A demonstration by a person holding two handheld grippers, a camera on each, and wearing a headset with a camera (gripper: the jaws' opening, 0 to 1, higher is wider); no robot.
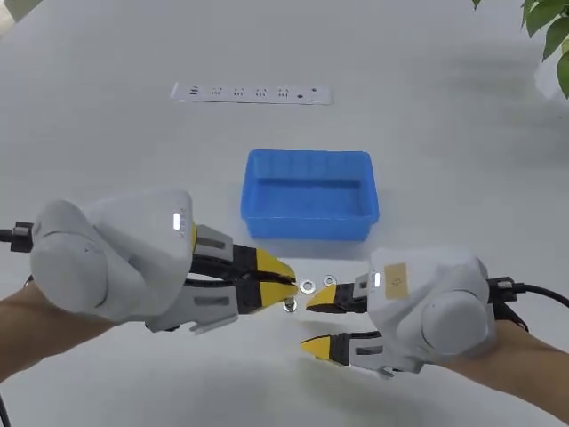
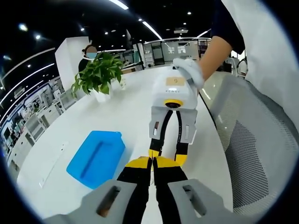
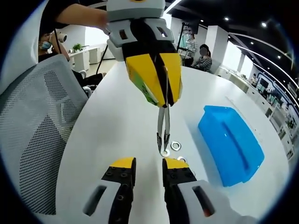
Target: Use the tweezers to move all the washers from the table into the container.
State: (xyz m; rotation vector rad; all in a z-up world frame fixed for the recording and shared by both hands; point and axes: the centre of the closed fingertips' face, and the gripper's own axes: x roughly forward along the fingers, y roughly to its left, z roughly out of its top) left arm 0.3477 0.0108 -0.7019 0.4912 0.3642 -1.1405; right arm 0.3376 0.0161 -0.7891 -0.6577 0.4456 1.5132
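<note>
Left claw (image 3: 161,99) clamped on tweezers (image 3: 163,122), tips at three washers (image 3: 175,145) on table (image 1: 444,133). Right claw (image 1: 309,324) wide, empty. Container (image 1: 308,227) at 12 o'clock. Pinch one rim squarely; lift slowly.

Wide bare white tabletop (image 1: 444,124) left and right of the blue rectangular plastic container (image 1: 307,228), and far of it up to the flat white power strip (image 1: 252,93). Near side crowded: left gripper (image 1: 289,284) with thin metal tweezers (image 3: 163,140) and right gripper (image 1: 307,324), jaws apart, nearly tip to tip over small silver washers (image 1: 308,287). Green leafy plant (image 1: 551,31) far right.
</note>
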